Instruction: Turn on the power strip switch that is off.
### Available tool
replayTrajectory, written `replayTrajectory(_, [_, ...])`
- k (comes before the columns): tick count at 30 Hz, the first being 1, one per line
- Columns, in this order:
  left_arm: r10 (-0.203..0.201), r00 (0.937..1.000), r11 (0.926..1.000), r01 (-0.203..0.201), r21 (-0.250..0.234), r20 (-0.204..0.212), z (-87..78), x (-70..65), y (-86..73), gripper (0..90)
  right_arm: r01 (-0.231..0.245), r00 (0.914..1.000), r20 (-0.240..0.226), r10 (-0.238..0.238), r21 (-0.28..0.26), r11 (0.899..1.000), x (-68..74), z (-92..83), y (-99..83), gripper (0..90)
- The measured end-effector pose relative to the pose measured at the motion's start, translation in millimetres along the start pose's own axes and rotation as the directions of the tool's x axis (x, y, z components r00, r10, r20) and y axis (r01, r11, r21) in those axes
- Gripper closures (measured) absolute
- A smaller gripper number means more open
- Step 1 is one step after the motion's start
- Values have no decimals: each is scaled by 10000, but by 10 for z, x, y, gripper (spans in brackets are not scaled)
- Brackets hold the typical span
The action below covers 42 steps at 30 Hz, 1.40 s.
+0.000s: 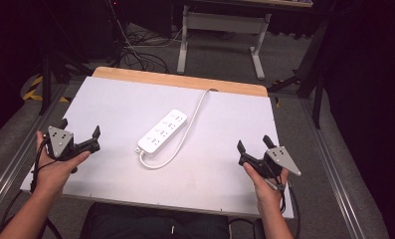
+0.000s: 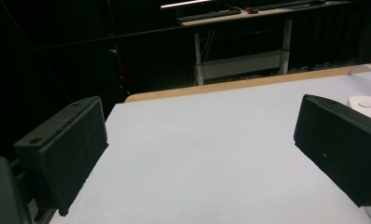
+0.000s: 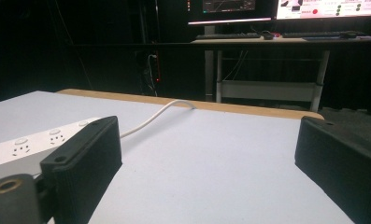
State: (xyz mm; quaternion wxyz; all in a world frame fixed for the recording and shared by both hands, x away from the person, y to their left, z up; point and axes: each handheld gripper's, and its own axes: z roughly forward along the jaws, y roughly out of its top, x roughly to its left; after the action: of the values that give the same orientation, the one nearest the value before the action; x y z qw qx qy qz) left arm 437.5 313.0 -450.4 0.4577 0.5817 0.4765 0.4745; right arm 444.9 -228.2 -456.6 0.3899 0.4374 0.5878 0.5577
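Observation:
A white power strip (image 1: pixel 163 131) lies diagonally near the middle of the white table (image 1: pixel 120 104). Its white cable (image 1: pixel 194 119) loops at the near end and runs off over the far edge. My left gripper (image 1: pixel 79 132) hovers at the table's left side, jaws wide apart with nothing between them; in the left gripper view the power strip (image 2: pixel 366 103) peeks out behind the right jaw. My right gripper (image 1: pixel 254 145) is held at the right side, also open and empty. In the right gripper view the power strip (image 3: pixel 29 142) lies behind the left jaw, the cable (image 3: pixel 157 115) curving away.
The table has a wooden strip (image 1: pixel 180 80) along its far edge. Beyond it stand a white-legged desk (image 1: pixel 220 35) and floor cables (image 1: pixel 140 57). Monitors and keyboards (image 3: pixel 276 18) sit on that desk. Metal rails (image 1: pixel 329 164) flank the table.

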Motion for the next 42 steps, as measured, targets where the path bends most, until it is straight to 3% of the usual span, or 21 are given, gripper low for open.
replayTrajectory(13, [10, 10000, 10000, -10, 12, 32, -1, -4, -3, 42, -16, 10000, -37, 16, -10, 10000, 0, 0, 1, 79])
replayTrajectory(22, [17, 9999, 9998, -15, 199, -124, 1, 6, 0, 109, -57, 10000, -65, 57, -29, 10000, -1, -4, 2, 79])
replayTrajectory(24, [-69, 9995, 9993, 80, 352, -312, -9, 20, 15, 188, -99, 9999, -132, 99, -28, 9999, -1, -4, 1, 84])
replayTrajectory(25, [-153, 9996, 9989, 164, 430, -247, -15, 30, 24, 276, -121, 9998, -152, 120, -44, 9999, -2, -5, 1, 85])
replayTrajectory(29, [-802, 9952, 9917, 739, 1056, 568, -30, 87, 57, 473, -154, 9997, -198, 154, -18, 9999, -1, -6, 1, 93])
replayTrajectory(32, [-1027, 9879, 9851, 848, 1498, 1162, -22, 119, 73, 554, -189, 9995, -262, 191, 69, 9998, 9, -5, -2, 101])
replayTrajectory(36, [-1499, 9790, 9743, 1226, 1887, 1379, -41, 173, 101, 704, -173, 9994, -298, 175, 53, 9998, 8, 0, -1, 105])
replayTrajectory(42, [-1733, 9757, 9702, 1456, 1938, 1344, -88, 247, 137, 894, -571, 9972, -485, 576, 112, 9983, 13, -3, -1, 125])
